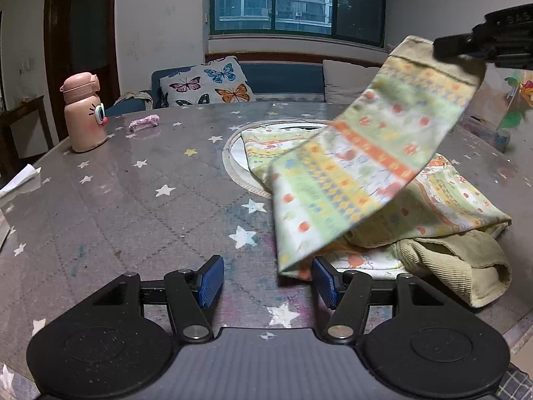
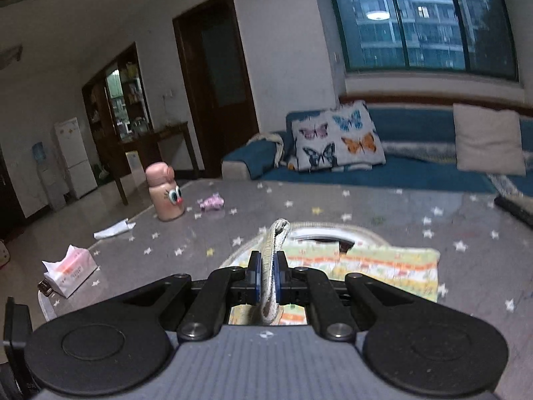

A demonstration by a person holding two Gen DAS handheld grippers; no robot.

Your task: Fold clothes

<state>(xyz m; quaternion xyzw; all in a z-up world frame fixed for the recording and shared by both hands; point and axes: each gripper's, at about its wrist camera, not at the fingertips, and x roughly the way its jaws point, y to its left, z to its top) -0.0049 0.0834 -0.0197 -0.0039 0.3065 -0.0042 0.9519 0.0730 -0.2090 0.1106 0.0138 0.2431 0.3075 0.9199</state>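
Observation:
A small patterned garment [image 1: 373, 170] in green, yellow and orange with ribbed beige cuffs lies on the star-print table [image 1: 133, 206]. My right gripper [image 2: 267, 278] is shut on one beige cuff [image 2: 271, 266] and holds that part lifted; it also shows in the left wrist view [image 1: 446, 46] at the upper right, with the cloth hanging down from it. My left gripper [image 1: 266, 281] is open just above the table, its right pad beside the hanging cloth's lower edge. The rest of the garment [image 2: 383, 263] lies flat on the table.
A pink bottle [image 1: 85, 113] and a pink crumpled bit [image 1: 144, 122] stand at the far left. White paper [image 1: 18, 180] lies at the left edge. A tissue pack [image 2: 70, 271] sits at the near left. A round inset [image 1: 233, 163] lies under the garment. A sofa stands behind.

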